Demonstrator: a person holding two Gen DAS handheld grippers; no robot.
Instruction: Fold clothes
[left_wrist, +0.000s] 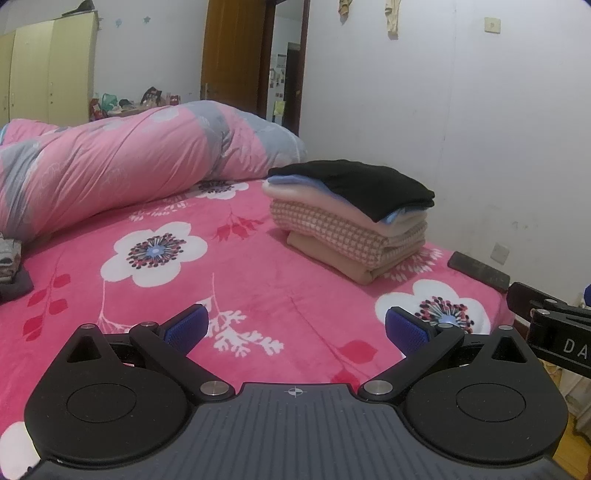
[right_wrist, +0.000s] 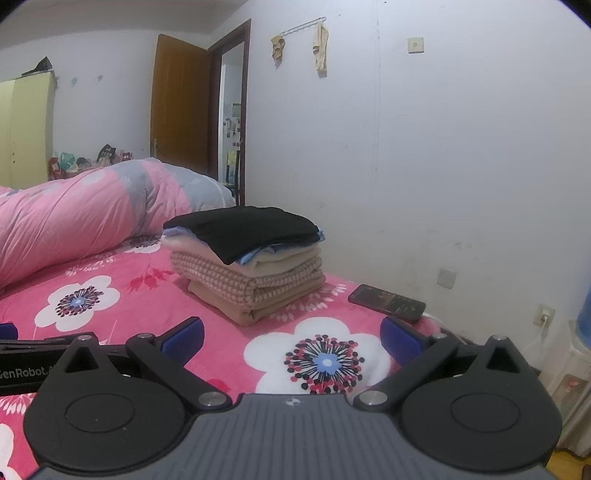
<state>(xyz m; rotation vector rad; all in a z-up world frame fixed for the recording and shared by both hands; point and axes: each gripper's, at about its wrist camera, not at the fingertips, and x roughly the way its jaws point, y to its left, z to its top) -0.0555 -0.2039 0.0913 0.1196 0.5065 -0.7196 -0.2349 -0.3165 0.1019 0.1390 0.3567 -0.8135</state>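
both claws, left (left_wrist: 295, 328) and right (right_wrist: 291, 338), spread wide, empty. folded stack (right_wrist: 247, 258) on bed (right_wrist: 207, 332): soft, floppy; likely best pinched at edges.

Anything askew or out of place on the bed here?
Mostly tidy. The black top sits skewed on the folded stack, one corner overhanging. A phone lies near the bed's edge by the wall.

The dark garment pile (left_wrist: 11, 271) is cut off by the left wrist view's edge; the phone (right_wrist: 386, 302) screen is too dim to read.
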